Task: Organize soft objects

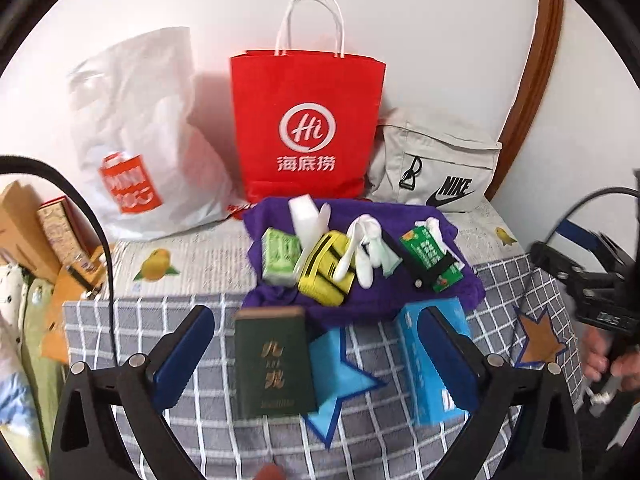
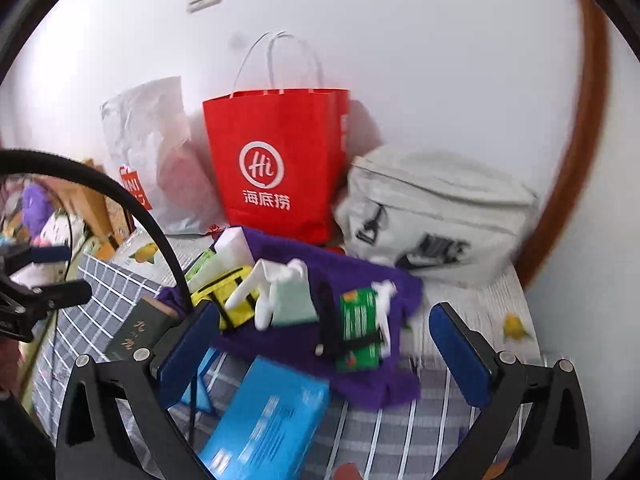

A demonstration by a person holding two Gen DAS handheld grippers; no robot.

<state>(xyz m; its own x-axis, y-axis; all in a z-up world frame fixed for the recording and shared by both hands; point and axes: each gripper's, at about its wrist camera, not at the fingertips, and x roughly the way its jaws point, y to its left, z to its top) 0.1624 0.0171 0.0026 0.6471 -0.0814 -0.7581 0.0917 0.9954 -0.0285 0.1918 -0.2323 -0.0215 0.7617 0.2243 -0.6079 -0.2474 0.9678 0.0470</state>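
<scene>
While piled at frame centre, purple towel (image 1: 360,300) rumpled under small packets, below red bag (image 1: 306,120). Left gripper (image 1: 316,354) and right gripper (image 2: 324,352) both released, holding nothing.

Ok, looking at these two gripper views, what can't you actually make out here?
- Inside of the red paper bag: both views see only its front; contents hidden.
- White plastic bag, left view: the crumpled film hides its contents.
- Blue tissue box, right view: print blurred, near end cut off by the frame edge.
- Grey Nike bag, right view: logo smeared by blur.
- Green book, right view: mostly behind the right gripper's finger and a black cable.
</scene>
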